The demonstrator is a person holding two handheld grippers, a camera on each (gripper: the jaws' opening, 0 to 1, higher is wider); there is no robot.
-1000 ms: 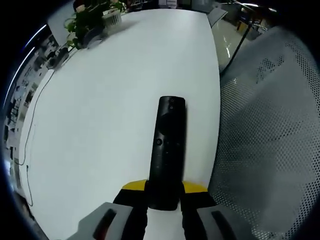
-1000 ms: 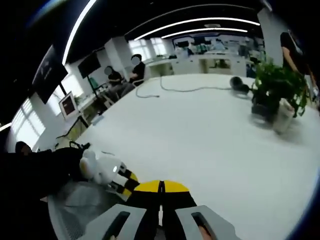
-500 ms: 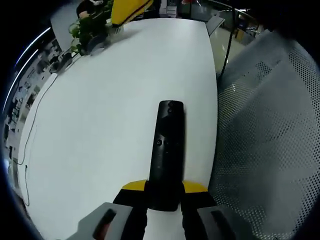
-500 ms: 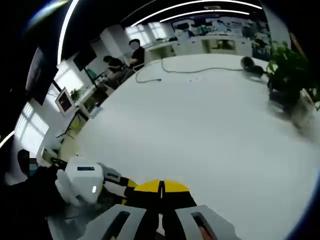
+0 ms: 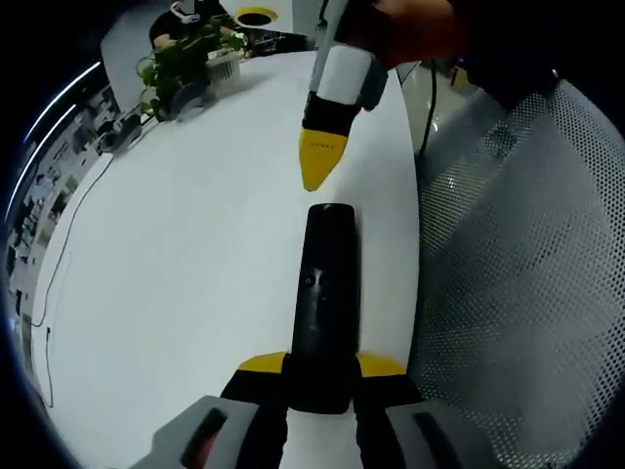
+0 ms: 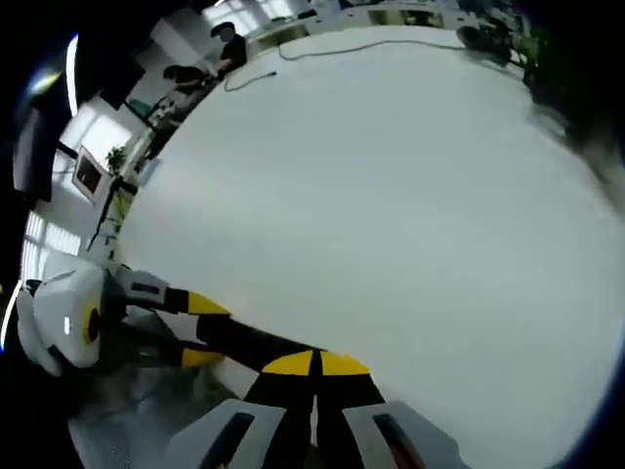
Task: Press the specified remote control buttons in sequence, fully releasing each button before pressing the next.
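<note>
L fingers pinch remote; R fingers pressed together above it, plant behind.

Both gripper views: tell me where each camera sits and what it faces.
Left gripper view: rides the left claw, looking along the black remote it grips over the white table; the right claw points down at the remote's far end.
Right gripper view: rides the shut right claw, facing down across the table; the left claw enters from the left.
Shared: table, remote, the other claw.
</note>
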